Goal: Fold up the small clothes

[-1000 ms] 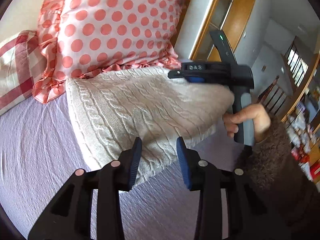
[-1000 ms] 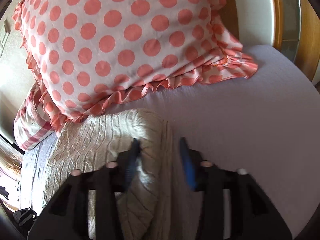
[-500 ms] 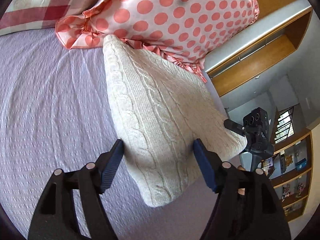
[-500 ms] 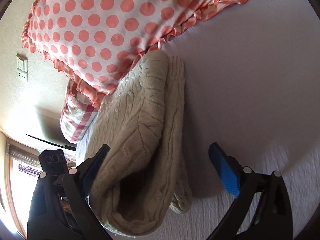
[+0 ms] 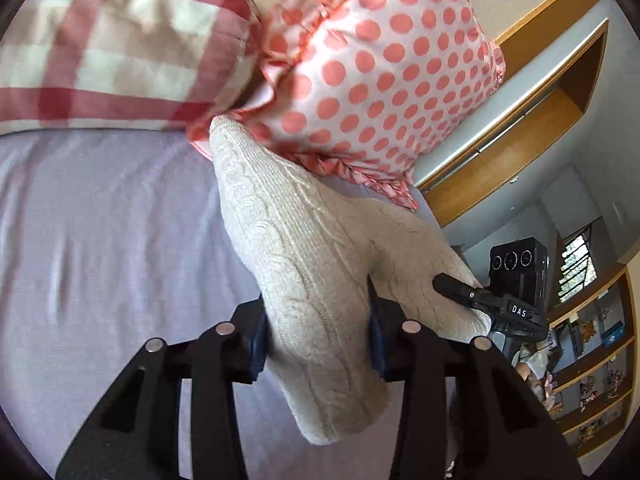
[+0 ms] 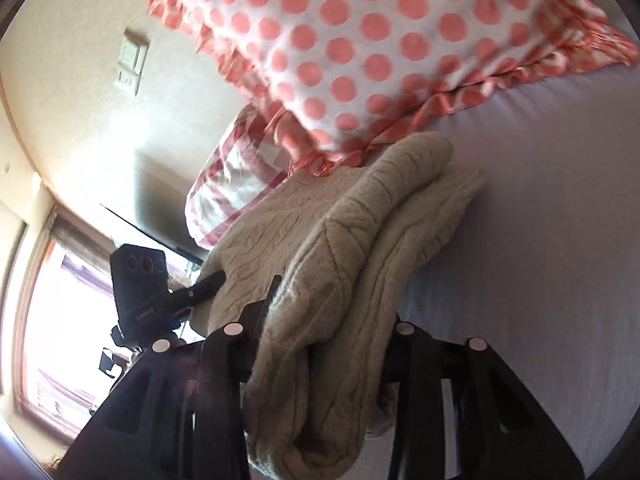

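A folded cream cable-knit sweater (image 5: 304,248) lies on the lilac bed sheet (image 5: 100,240), its far end against the dotted pillow. My left gripper (image 5: 316,332) is shut on the near edge of the sweater, with knit bulging between the blue pads. My right gripper (image 6: 328,332) is shut on the opposite folded edge of the sweater (image 6: 360,248), whose layers hang over its jaws. The right gripper also shows in the left wrist view (image 5: 472,292), and the left gripper in the right wrist view (image 6: 200,286).
A white pillow with coral dots (image 5: 380,72) and a red-checked pillow (image 5: 112,44) lie at the head of the bed. A wooden-framed opening (image 5: 520,128) and shelves (image 5: 592,360) stand to the right. A wall switch (image 6: 132,60) and window (image 6: 52,320) are on the left.
Both grippers went from wide open around the sweater's ends to shut on it. Both cameras have moved closer and lower along the folded sweater.
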Tool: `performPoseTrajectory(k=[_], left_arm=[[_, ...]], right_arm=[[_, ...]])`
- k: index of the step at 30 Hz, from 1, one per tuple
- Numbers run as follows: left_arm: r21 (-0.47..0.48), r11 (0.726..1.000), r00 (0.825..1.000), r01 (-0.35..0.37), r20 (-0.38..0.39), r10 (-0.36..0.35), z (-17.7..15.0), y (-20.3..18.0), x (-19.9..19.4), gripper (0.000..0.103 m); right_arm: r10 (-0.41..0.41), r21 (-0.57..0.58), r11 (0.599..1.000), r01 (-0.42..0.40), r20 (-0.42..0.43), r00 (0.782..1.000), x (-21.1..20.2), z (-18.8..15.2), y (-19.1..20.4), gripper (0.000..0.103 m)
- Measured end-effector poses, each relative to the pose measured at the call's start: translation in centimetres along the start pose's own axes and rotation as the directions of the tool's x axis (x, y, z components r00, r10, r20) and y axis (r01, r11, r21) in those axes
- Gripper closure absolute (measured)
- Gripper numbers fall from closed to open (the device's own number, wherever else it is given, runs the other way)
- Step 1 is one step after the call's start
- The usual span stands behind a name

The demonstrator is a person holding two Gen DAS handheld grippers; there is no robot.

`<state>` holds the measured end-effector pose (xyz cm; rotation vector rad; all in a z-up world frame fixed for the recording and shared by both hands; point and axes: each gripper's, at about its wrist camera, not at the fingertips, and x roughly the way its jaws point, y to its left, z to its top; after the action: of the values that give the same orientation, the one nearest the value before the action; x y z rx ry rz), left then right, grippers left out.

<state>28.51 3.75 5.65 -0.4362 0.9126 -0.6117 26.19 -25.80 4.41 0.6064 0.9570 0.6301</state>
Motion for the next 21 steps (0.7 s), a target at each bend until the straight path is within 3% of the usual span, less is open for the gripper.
performPoseTrajectory(k=[2,3,5,7,9,11,12,14,15,17,18,21], left_arm=[[0.013,0.994,0.994,-0.108,-0.002,0.108,-0.9,1.8,-1.0,0.059],[0.012,0.987,0.986,-0.162,-0.027,0.162,-1.6,2.7,-0.8,0.056],[-0.015,0.989,0.989,-0.148,-0.012,0.148,-2.7,4.0,-2.0,0.053],[0.011,0.986,0.984,-0.166,0.059,0.165,-3.1,3.1,-4.3,0.056],[0.065,0.985,0.978,-0.160,0.144,0.150,-3.4,1.4,-7.0,0.056],[0.111,0.988,0.981,-0.104,0.174,0.084,-3.5,-0.5,-8.2,0.055],[0.135,0.988,0.986,-0.074,0.158,0.052,-3.4,-1.6,-7.7,0.052],[0.160,0.987,0.994,-0.030,0.112,0.012,-3.1,-3.0,-5.6,0.048],[0.165,0.986,0.996,-0.031,0.084,0.018,-2.8,-3.7,-3.6,0.047],[0.150,0.984,0.996,-0.094,0.005,0.094,-3.0,-3.4,-0.3,0.046],[0.135,0.982,0.990,-0.129,-0.036,0.135,-3.3,-2.6,1.4,0.053],[0.186,0.970,0.988,-0.154,-0.004,0.157,-3.7,-3.1,1.7,0.060]], right_arm=[[-0.077,-0.030,0.997,0.075,-0.072,0.994,3.5,-0.5,0.8,0.066],[-0.143,-0.048,0.989,0.139,-0.095,0.985,4.9,-0.9,1.1,0.061],[-0.224,-0.079,0.973,0.218,-0.074,0.972,5.1,-1.3,1.9,0.035],[-0.299,-0.097,0.950,0.298,0.000,0.954,2.8,-1.3,2.8,0.029],[-0.290,-0.091,0.949,0.302,0.123,0.949,-0.8,-1.4,4.2,0.028],[-0.179,-0.112,0.973,0.200,0.179,0.967,-2.8,-1.7,6.2,0.013],[-0.112,-0.130,0.982,0.134,0.164,0.980,-2.8,-1.7,7.0,0.011],[-0.054,-0.143,0.987,0.067,0.090,0.994,-1.0,-1.8,8.0,0.010],[-0.064,-0.137,0.988,0.071,0.052,0.997,0.4,-1.7,8.2,0.009],[-0.189,-0.095,0.977,0.191,0.020,0.982,3.0,-1.6,6.9,0.007],[-0.237,-0.070,0.969,0.237,0.005,0.971,4.1,-1.5,5.5,0.007],[-0.312,-0.091,0.945,0.314,0.035,0.949,4.4,-2.1,4.5,0.007]])
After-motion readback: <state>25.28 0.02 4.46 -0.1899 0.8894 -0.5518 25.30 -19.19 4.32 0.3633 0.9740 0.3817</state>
